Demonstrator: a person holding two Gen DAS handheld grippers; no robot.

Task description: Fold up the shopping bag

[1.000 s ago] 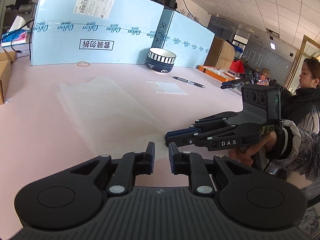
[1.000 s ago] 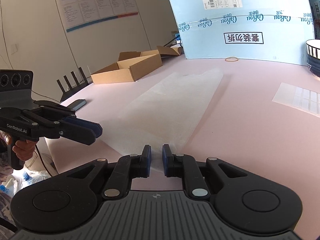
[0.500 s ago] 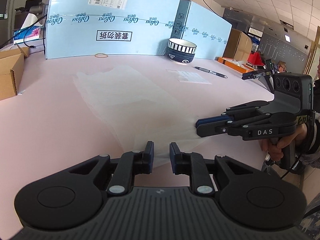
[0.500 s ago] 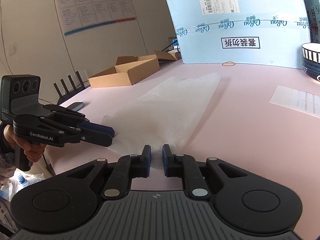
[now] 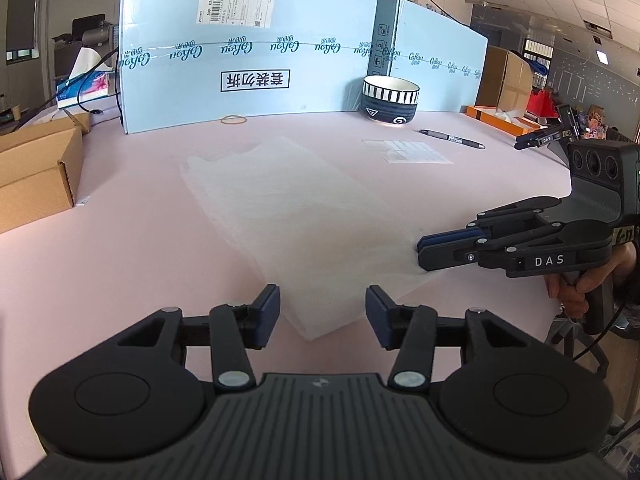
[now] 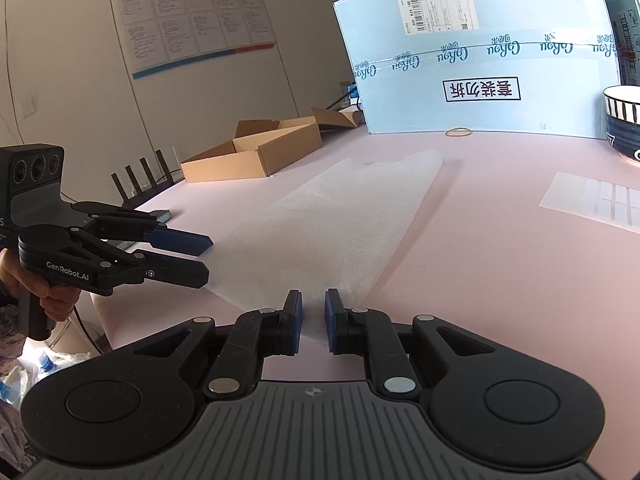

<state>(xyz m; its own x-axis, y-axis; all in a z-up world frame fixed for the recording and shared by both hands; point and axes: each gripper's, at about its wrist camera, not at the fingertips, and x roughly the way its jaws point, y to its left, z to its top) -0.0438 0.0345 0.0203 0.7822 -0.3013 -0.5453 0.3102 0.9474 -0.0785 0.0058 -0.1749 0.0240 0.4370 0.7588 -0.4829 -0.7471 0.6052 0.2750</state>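
Observation:
A thin, translucent white shopping bag (image 5: 304, 200) (image 6: 340, 224) lies flat on the pink table (image 5: 120, 240), running away from me. My left gripper (image 5: 322, 304) (image 6: 204, 256) hovers at the bag's near left corner. Its jaws are opening, and the corner lies between the fingers with neither pad touching it. My right gripper (image 6: 313, 308) (image 5: 420, 246) sits at the near right corner. Only a narrow gap separates its pads, and the bag's edge shows in that gap without being pinched. A hand holds each gripper's handle.
A tall blue board (image 5: 248, 52) stands along the back. A striped bowl (image 5: 390, 98), a pen (image 5: 452, 138), a label sheet (image 5: 406, 150) and a rubber band (image 5: 234, 120) lie beyond the bag. Cardboard boxes (image 5: 36, 168) (image 6: 256, 152) sit to the left. The table's near edge runs below both grippers.
The left gripper's jaws have spread from a narrow gap to wide apart. It has also turned and now faces the bag's near corner. The right gripper has kept still.

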